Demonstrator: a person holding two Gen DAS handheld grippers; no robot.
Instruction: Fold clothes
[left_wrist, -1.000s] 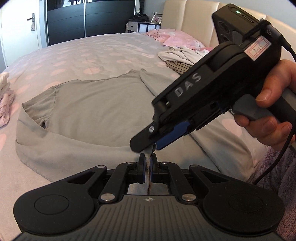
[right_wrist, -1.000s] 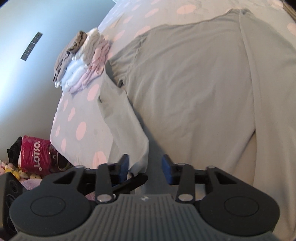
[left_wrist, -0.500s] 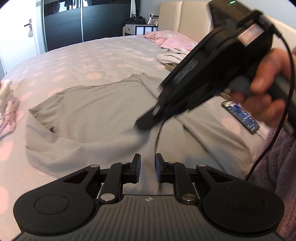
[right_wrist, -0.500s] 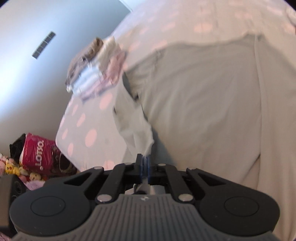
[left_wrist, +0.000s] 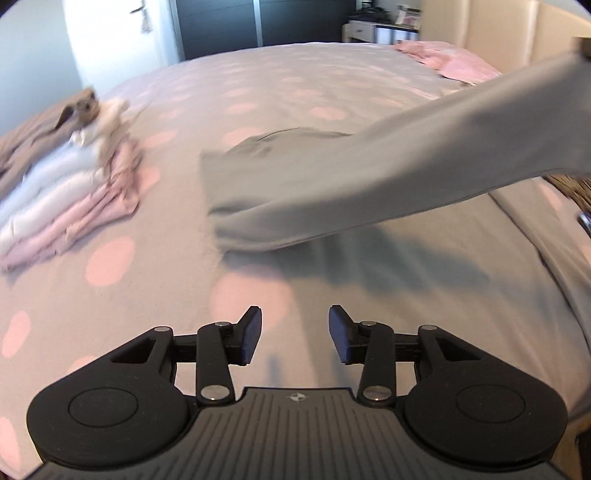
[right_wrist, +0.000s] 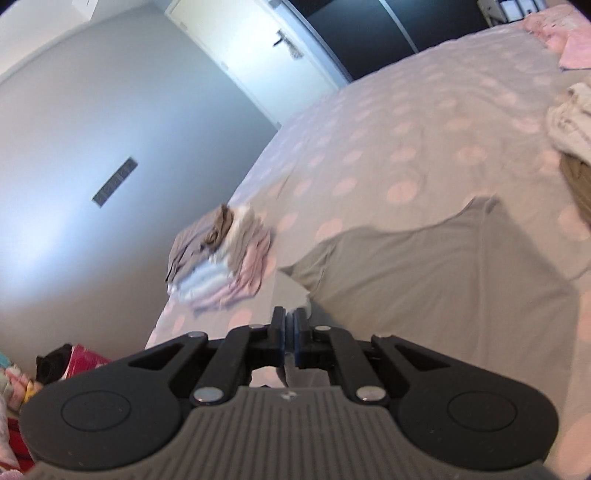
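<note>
The grey T-shirt (left_wrist: 332, 192) is being held up at one edge by the right hand-held gripper (right_wrist: 290, 332), whose jaws are pressed together on a fold of the fabric, so that part of the garment is being stretched upward toward the right edge of the left wrist view while its lower part is lying bunched on the bed (left_wrist: 258, 92). In the right wrist view the shirt (right_wrist: 424, 280) is seen spreading away from the pinched edge across the spotted cover (right_wrist: 388, 129). The left hand-held gripper (left_wrist: 295, 332) is being carried above the bare cover, near the shirt but clear of it; its jaws are opening and nothing is being held between them. A stack of folded clothes (left_wrist: 62, 192), in brown, white, pale blue and pink layers, is being kept at the left side of the bed, beside the shirt but apart from it; the same stack (right_wrist: 218, 262) is seen near the bed's edge in the right wrist view. A loose heap of cream and brown clothes (right_wrist: 570, 136) is lying farther up the bed on the right, and pink items (left_wrist: 443, 59) are resting near the headboard. Both views are blurred, so the exact fold of the bunched end cannot be told with certainty.
</note>
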